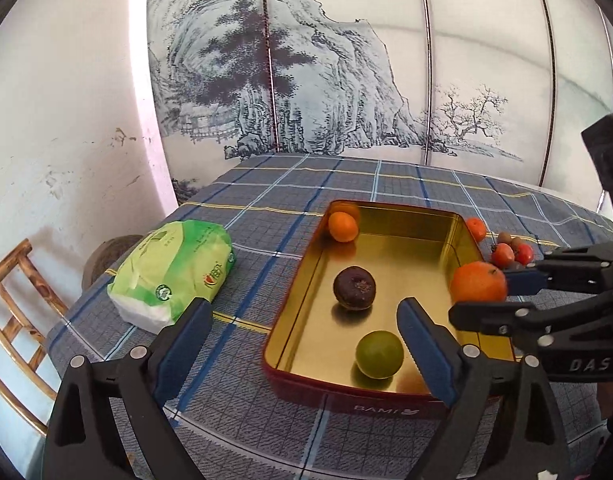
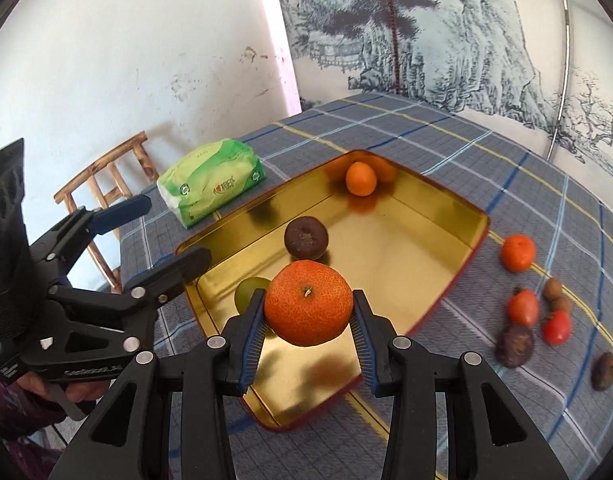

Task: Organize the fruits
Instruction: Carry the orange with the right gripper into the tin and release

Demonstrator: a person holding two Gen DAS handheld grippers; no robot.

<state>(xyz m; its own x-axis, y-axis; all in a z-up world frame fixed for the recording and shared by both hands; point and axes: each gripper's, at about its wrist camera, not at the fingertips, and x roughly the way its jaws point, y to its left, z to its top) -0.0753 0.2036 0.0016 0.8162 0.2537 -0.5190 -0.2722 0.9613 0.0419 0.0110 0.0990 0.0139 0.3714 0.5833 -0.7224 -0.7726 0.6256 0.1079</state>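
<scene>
Clamped in the right gripper, an orange hangs over the tin; left gripper gapes empty.

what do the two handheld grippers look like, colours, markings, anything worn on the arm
Both the left gripper and the right gripper are black plastic linkages with silver rivets and two fingers faced with ribbed blue pads. White lettering marks the bodies. A purple patterned sleeve shows at the left hand.

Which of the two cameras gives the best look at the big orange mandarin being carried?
The right wrist view: the big orange mandarin sits centre frame, stem up, clamped between the right gripper pads above the gold-lined tin. The left wrist view shows it only side-on at the right, partly covered by a finger.
</scene>
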